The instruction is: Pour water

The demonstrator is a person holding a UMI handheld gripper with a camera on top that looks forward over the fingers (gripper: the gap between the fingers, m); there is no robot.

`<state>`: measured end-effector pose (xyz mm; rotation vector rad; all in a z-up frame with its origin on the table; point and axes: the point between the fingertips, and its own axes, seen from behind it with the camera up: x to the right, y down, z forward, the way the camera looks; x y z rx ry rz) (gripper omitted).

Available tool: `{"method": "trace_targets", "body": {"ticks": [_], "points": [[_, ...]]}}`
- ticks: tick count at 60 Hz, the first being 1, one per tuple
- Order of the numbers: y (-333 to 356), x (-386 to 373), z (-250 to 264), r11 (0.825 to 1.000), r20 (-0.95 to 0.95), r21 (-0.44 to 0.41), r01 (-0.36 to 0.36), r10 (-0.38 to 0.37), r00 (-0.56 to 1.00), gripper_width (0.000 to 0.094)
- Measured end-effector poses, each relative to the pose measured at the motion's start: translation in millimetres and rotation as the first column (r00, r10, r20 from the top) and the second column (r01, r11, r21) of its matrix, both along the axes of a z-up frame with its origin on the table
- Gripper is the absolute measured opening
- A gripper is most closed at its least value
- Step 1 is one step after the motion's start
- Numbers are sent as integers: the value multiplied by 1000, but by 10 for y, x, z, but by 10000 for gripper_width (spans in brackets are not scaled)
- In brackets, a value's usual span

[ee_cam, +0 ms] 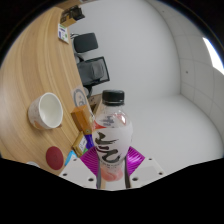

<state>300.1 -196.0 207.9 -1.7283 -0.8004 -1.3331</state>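
Observation:
My gripper (112,168) is shut on a clear plastic bottle (111,135) with a black cap, a white label with black lettering and pink liquid at its base. The magenta pads (90,160) press on the bottle from both sides. The bottle is held upright, lifted beside the edge of a round wooden table (35,60). A white cup (45,110) stands on that table, to the left of the bottle and apart from it.
A small round tin (80,97) and an orange packet (80,122) lie near the table's edge by the bottle. A red lid (54,155) lies at the near end. Dark chairs (92,66) stand beyond the table. White floor lies to the right.

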Motion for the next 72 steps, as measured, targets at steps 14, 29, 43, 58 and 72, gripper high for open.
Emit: {"method": "trace_targets", "body": {"ticks": [14,29,43,58,72], "points": [[454,63,-158,982,553,-188,-7,112,826,320],[660,-16,-311,963,634,-261,-64,221,741,318],[539,69,-232,986,169,-125,-113,134,977,321],[236,33,172,989,-647,138,-44,124,752,322],[85,160,-304,986,-931,156,56,128,343,320]]}}
